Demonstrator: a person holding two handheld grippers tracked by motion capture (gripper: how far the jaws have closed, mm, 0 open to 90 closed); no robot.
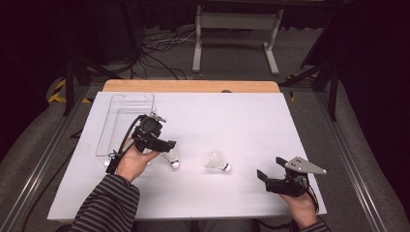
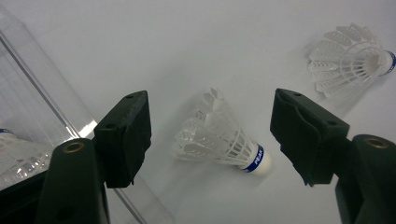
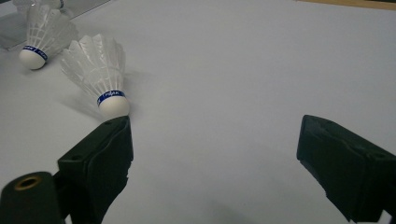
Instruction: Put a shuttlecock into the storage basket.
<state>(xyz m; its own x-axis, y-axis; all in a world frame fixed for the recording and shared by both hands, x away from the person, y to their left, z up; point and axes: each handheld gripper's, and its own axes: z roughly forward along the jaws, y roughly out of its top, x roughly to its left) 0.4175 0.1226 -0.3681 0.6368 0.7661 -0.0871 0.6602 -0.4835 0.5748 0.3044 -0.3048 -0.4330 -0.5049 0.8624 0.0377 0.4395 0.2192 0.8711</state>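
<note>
A white shuttlecock [image 2: 219, 140] with a blue band lies on its side on the white table sheet, directly under my left gripper [image 2: 212, 135]. The jaws stand open on either side of it, and neither pad touches it. In the high view this shuttlecock [image 1: 172, 158] sits just below the left gripper [image 1: 167, 145]. A second shuttlecock [image 1: 217, 162] lies at mid-table, also seen as a shuttlecock [image 2: 348, 58] at the upper right. My right gripper [image 1: 270, 168] rests open near the front right, nothing between its jaws; that shuttlecock [image 3: 100, 65] lies beyond its left jaw.
A clear plastic box [image 1: 124, 123] lies at the back left of the sheet, close to the left hand. Through its wall [image 2: 37, 107] another shuttlecock [image 2: 16, 156] shows inside. The wooden table edge [image 1: 191, 86] runs along the back.
</note>
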